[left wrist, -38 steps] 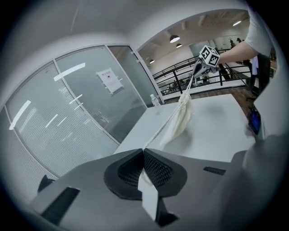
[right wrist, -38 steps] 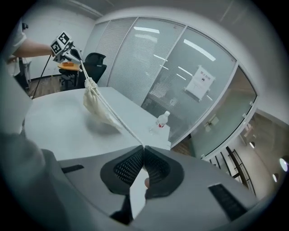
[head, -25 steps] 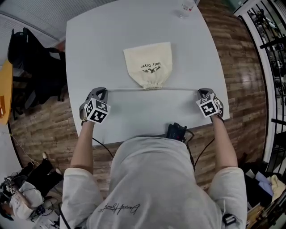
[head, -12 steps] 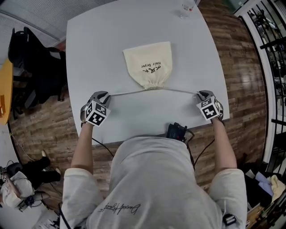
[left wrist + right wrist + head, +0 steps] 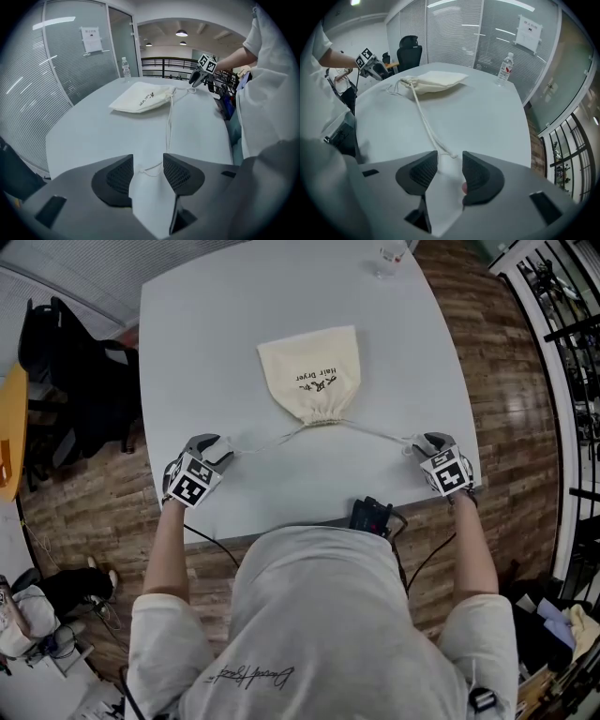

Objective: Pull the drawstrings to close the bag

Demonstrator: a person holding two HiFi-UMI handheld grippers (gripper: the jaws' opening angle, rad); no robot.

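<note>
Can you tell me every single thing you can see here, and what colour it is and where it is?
table: one, pale grey, middle of the room
bag: one, cream, flat on the table, gathered neck towards the person
drawstrings: two, white, lying slack on the table from the bag's neck, one out to each side
water bottle: one, clear, far edge of the table
black box: one, near edge of the table, cables hanging from it
office chair: one, black, left of the table
floor: brown wood, all around
left hand-held gripper: one, grey, jaws opening, a cord's knotted end loose between them
right hand-held gripper: one, grey, jaws opening, the other cord's end just ahead
</note>
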